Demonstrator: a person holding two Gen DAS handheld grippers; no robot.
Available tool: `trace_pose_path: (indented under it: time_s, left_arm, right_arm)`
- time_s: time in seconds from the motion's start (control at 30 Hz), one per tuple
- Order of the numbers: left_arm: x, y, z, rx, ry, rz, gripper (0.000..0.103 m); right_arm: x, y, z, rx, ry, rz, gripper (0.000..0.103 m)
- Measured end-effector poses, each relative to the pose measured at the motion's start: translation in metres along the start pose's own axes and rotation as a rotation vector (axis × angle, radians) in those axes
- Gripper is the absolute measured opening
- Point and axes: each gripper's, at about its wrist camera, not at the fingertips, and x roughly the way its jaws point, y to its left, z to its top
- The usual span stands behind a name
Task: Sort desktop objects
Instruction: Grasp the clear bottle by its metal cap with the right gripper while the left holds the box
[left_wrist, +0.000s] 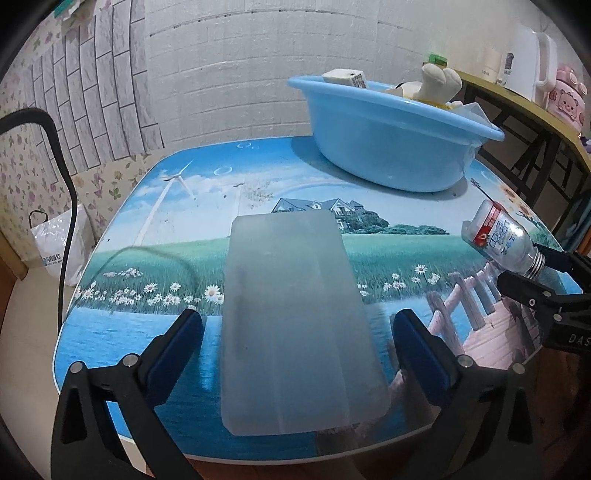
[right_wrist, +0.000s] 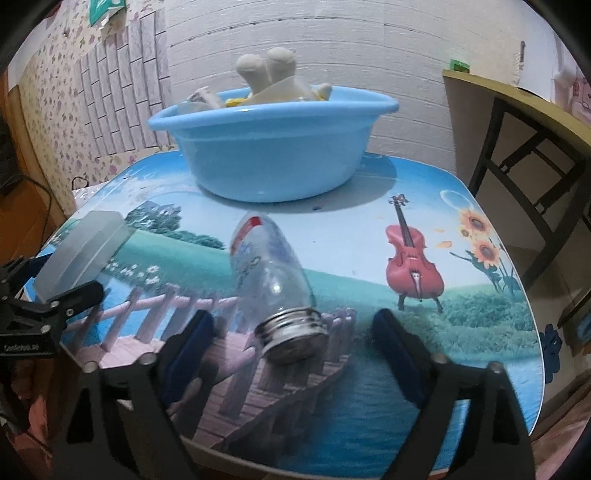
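Observation:
A frosted translucent plastic box (left_wrist: 295, 314) lies flat on the picture-printed table (left_wrist: 147, 229), between the wide-spread fingers of my left gripper (left_wrist: 299, 321). Its pads stand apart from the box's sides. A clear capless bottle (right_wrist: 269, 269) with a red and white label lies on its side, its threaded neck toward me, between the open fingers of my right gripper (right_wrist: 293, 321), which do not touch it. The left wrist view shows the bottle (left_wrist: 498, 236) and right gripper (left_wrist: 535, 271) at the right edge. In the right wrist view the box (right_wrist: 81, 251) and left gripper (right_wrist: 51, 280) sit at far left.
A light blue basin (left_wrist: 388, 99) (right_wrist: 273, 107) at the table's back holds a plush toy (right_wrist: 266, 70), a small box and other items. A wooden side table (right_wrist: 517, 99) with a white kettle (left_wrist: 524, 62) stands to the right. A white bag (left_wrist: 59, 247) and a black cable (left_wrist: 62, 155) are on the left.

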Motion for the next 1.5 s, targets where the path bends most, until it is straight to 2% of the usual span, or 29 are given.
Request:
trace_pose_path:
  time_s: [0.03,0.5,0.87,0.97,1.07,1.13,1.27,1.3,1.37,1.4,1.43,1.5]
  left_arm:
    - [0.000,0.000,0.000,0.001,-0.006,-0.001,0.103]
    - [0.001,0.000,0.000,0.009,-0.019,-0.012,0.103]
    - [0.002,0.001,0.001,0.012,-0.023,-0.015,0.103]
    - [0.002,0.001,0.000,0.012,-0.027,-0.017,0.103]
    - [0.002,0.001,0.000,0.012,-0.030,-0.019,0.103]
    - [0.002,0.001,0.000,0.012,-0.030,-0.019,0.103]
    - [0.002,0.001,0.000,0.012,-0.030,-0.021,0.103]
    - [0.002,0.001,0.000,0.012,-0.031,-0.020,0.103]
    - [0.001,0.001,-0.001,0.013,-0.035,-0.025,0.101]
    - [0.000,0.000,-0.001,0.018,-0.040,-0.031,0.092]
    - [-0.002,0.000,-0.001,0.024,-0.048,-0.030,0.078]
    - [-0.005,-0.001,-0.001,0.025,-0.059,-0.024,0.065]
  right_arm:
    - [0.002,-0.001,0.000,0.009,-0.005,-0.005,0.103]
    - [0.005,-0.002,0.002,0.025,-0.024,-0.031,0.103]
    - [0.011,0.010,0.005,-0.033,-0.049,0.025,0.102]
    - [0.010,0.011,0.005,-0.041,-0.059,0.036,0.096]
    - [0.008,0.012,0.005,-0.047,-0.074,0.042,0.078]
    - [0.006,0.012,0.005,-0.048,-0.082,0.044,0.061]
    - [0.006,0.011,0.006,-0.052,-0.091,0.051,0.045]
    - [0.006,0.010,0.006,-0.053,-0.091,0.053,0.042]
    - [0.006,0.010,0.006,-0.052,-0.092,0.055,0.042]
    - [0.006,0.010,0.005,-0.052,-0.091,0.056,0.042]
    - [0.005,0.010,0.005,-0.054,-0.088,0.055,0.041]
    - [0.003,0.011,0.005,-0.059,-0.081,0.057,0.041]
